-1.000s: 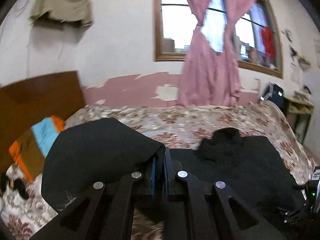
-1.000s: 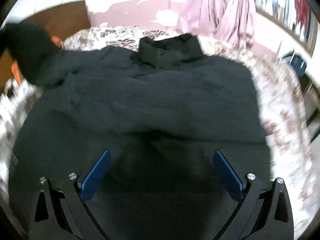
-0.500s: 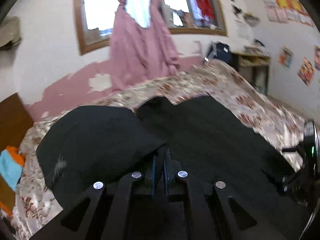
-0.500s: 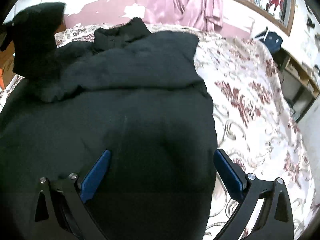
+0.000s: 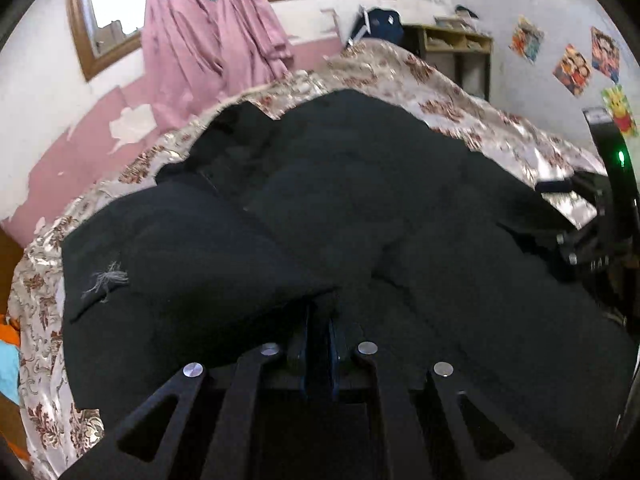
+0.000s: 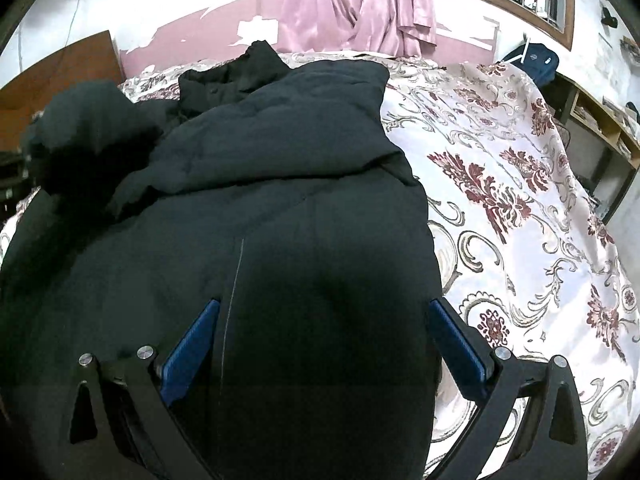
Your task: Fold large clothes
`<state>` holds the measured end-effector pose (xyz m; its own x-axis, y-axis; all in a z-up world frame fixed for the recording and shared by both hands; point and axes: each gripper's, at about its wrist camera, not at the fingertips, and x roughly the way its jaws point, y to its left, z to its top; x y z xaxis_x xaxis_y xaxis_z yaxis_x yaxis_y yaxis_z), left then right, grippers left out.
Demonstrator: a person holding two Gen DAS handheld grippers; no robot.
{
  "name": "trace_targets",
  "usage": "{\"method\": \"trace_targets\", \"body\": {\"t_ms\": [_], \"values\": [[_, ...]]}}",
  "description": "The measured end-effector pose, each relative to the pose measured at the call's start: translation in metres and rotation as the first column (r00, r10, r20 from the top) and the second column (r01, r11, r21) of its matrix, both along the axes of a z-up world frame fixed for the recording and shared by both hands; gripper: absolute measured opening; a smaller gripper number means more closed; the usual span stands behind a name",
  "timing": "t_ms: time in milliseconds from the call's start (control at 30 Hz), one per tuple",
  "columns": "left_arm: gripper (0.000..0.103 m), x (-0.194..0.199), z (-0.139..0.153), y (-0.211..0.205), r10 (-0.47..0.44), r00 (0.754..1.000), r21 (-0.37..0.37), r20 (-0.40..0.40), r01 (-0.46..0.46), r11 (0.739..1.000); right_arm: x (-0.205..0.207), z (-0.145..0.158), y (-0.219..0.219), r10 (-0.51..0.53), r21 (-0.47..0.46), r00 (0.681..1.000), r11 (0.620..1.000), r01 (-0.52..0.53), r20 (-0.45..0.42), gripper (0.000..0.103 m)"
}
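The large black padded jacket [image 6: 280,208] lies spread on a bed covered by a cream bedspread with dark red floral print [image 6: 520,208], its collar toward the far wall under the pink curtain [image 6: 360,4]. One black sleeve [image 5: 180,264] is drawn across the jacket's body, its cuff end pinched in the left claw [image 5: 319,320], whose blue pads have just begun to part slightly yet seem to grip the cloth. A tuft of grey thread shows on that sleeve. The right claw [image 6: 320,344] stands wide and released, straddling the lower body of the jacket without pressing it.

The fabric looks thick and springy, so the sleeve may slide back off once let go, especially if dropped before it rests flat. The bulk may also bunch beneath the fold, leaving an uneven, lopsided bundle.
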<state>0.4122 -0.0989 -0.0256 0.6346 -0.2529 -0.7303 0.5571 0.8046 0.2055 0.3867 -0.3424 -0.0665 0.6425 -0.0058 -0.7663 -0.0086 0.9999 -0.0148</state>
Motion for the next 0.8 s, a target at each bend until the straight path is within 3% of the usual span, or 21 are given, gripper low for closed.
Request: {"method": "trace_targets", "body": {"t_ms": [133, 167, 267, 367, 433, 600, 800], "values": [[0.024, -0.008, -0.005, -0.008, -0.084, 0.996, 0.024, -0.034, 0.084, 0.996, -0.003, 0.0, -0.002, -0.011, 0.015, 1.0, 1.0, 0.01, 0.022, 0.101], [0.033, -0.014, -0.006, -0.011, -0.105, 0.994, 0.036, -0.033, 0.106, 0.994, -0.004, 0.0, -0.002, -0.012, 0.016, 1.0, 1.0, 0.011, 0.026, 0.101], [0.078, -0.028, -0.007, -0.018, -0.154, 0.988, 0.093, -0.006, 0.154, 0.984, -0.004, -0.001, -0.003, -0.013, 0.024, 1.0, 1.0, 0.013, 0.025, 0.101], [0.081, -0.045, -0.005, -0.025, -0.209, 0.977, 0.15, 0.043, 0.201, 0.968, -0.005, 0.0, -0.003, -0.017, 0.027, 1.0, 0.999, 0.017, 0.025, 0.101], [0.081, -0.052, -0.003, -0.025, -0.22, 0.974, 0.149, 0.047, 0.211, 0.966, -0.007, 0.002, -0.003, -0.024, 0.031, 0.999, 0.999, 0.023, 0.034, 0.101], [0.081, -0.062, 0.011, -0.001, -0.195, 0.98, 0.029, 0.031, 0.194, 0.981, -0.025, 0.022, 0.003, 0.027, 0.087, 0.991, 0.995, -0.039, 0.132, 0.101], [0.082, -0.055, 0.019, 0.055, -0.059, 0.998, -0.075, 0.001, 0.059, 0.995, -0.028, 0.044, 0.02, 0.146, 0.231, 0.968, 0.954, -0.193, 0.206, 0.101]]}}
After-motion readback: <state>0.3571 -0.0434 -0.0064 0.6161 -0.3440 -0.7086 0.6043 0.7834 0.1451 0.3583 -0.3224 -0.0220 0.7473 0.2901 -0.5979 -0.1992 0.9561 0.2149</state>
